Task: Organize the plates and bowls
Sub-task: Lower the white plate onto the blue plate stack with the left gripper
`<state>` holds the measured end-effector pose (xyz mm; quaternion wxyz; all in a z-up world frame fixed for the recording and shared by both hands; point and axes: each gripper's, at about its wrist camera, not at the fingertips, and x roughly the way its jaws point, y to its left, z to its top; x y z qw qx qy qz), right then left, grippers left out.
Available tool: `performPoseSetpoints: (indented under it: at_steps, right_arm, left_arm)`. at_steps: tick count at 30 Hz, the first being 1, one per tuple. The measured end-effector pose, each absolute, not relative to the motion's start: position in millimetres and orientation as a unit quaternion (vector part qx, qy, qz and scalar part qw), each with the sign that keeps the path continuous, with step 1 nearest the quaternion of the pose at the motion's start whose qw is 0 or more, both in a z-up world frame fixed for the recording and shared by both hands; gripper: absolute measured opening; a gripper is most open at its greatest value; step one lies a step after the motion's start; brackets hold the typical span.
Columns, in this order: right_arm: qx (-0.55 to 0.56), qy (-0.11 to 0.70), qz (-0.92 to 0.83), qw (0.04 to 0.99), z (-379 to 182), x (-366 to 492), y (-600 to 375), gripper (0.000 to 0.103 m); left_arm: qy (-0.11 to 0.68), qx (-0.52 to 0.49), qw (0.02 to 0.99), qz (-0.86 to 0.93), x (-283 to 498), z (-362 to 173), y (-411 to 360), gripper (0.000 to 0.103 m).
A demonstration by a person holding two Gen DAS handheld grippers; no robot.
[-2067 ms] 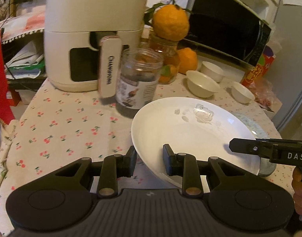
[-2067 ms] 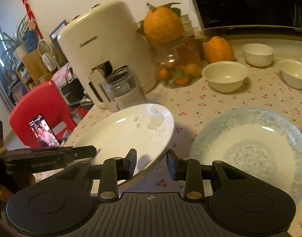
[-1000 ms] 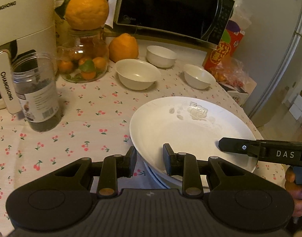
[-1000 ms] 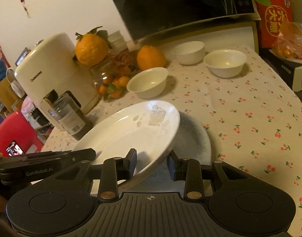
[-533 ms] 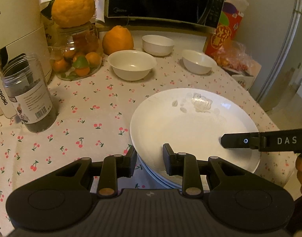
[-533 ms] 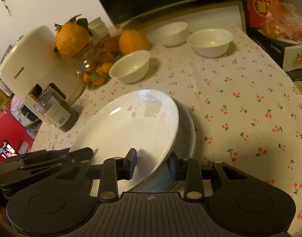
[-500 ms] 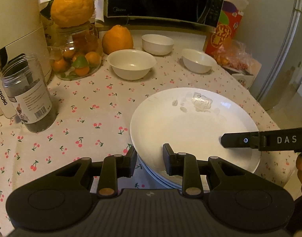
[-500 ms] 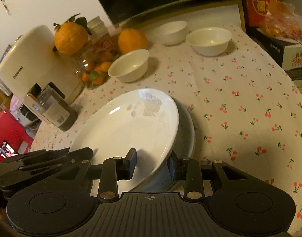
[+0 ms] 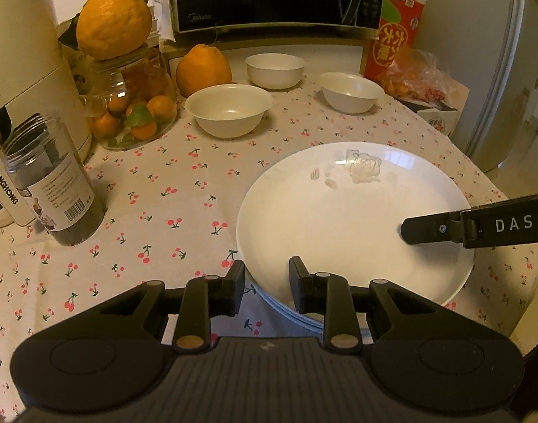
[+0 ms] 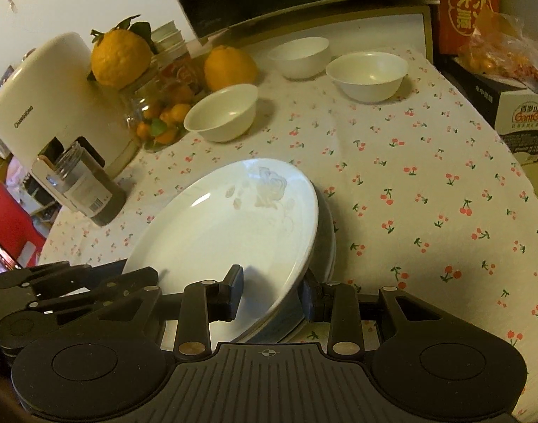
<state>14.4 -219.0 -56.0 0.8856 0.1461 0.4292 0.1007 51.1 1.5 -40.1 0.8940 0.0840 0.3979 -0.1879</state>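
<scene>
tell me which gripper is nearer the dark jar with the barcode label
Left. The left gripper grips the white plate's rim on the jar's side; the right gripper holds the opposite rim, farther away.

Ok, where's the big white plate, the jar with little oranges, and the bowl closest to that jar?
Plate [image 9: 346, 211]: left wrist view, bare middle.
Jar [image 9: 138, 105]: left wrist view, glass belly.
Bowl [image 9: 228, 110]: left wrist view, inside bottom.

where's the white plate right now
In both wrist views the white plate sits atop another plate at the table's near edge, its rim between both grippers' fingers.
</scene>
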Motion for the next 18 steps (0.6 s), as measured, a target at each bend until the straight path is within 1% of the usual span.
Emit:
performPoseSetpoints:
  at_steps: [7, 14, 18]
  right_arm:
    - [0.117, 0.428, 0.096, 0.891, -51.5, 12.3, -213.2, 0.035]
    - [0.094, 0.428, 0.099, 0.893, -49.0, 10.3, -208.4, 0.036]
    - [0.092, 0.432, 0.100, 0.892, -48.6, 10.9, -208.6, 0.036]
  left_arm:
    - [0.394, 0.108, 0.894, -0.184, 48.5, -41.1, -4.6, 0.024]
    - [0.395, 0.109, 0.894, -0.183, 48.6, -41.2, -4.7, 0.025]
    - [0.396, 0.109, 0.894, -0.181, 48.4, -41.8, -4.5, 0.027]
